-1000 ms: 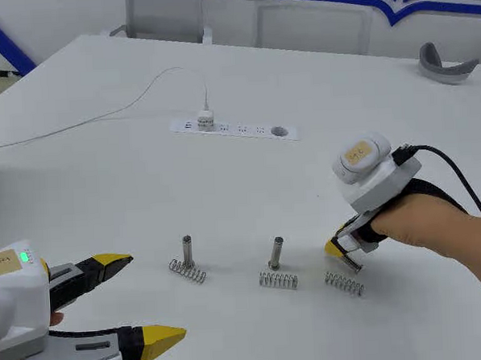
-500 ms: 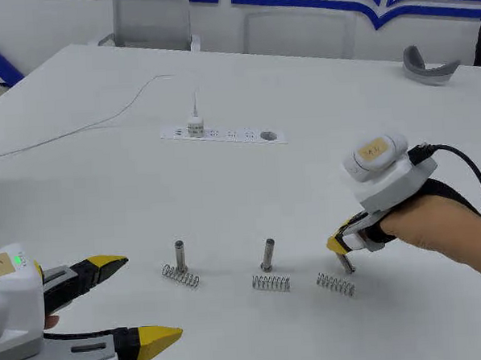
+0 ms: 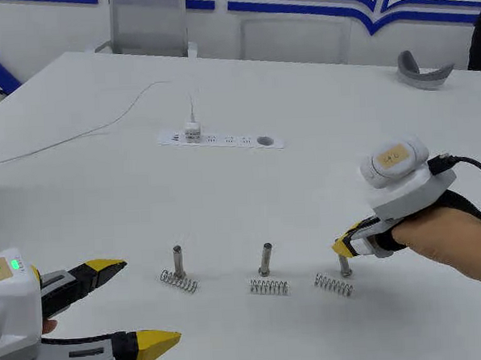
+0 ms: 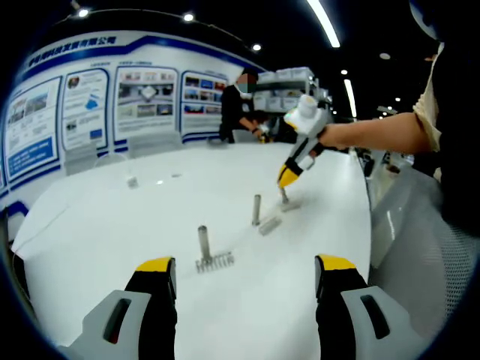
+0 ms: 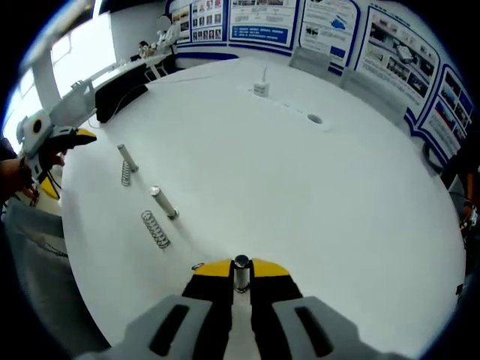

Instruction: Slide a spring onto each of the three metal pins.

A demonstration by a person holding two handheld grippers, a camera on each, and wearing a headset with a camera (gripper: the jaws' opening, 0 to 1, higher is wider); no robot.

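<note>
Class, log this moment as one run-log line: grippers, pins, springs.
right gripper: shut on right pin | left gripper: open, holding nothing | springs: three lying on table, none on a pin

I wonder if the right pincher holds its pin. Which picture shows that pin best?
The right gripper view: the pin sits close up, clamped between the right gripper's yellow tips. The head view shows the pin small under that gripper; the left gripper view, the pin far off.
</note>
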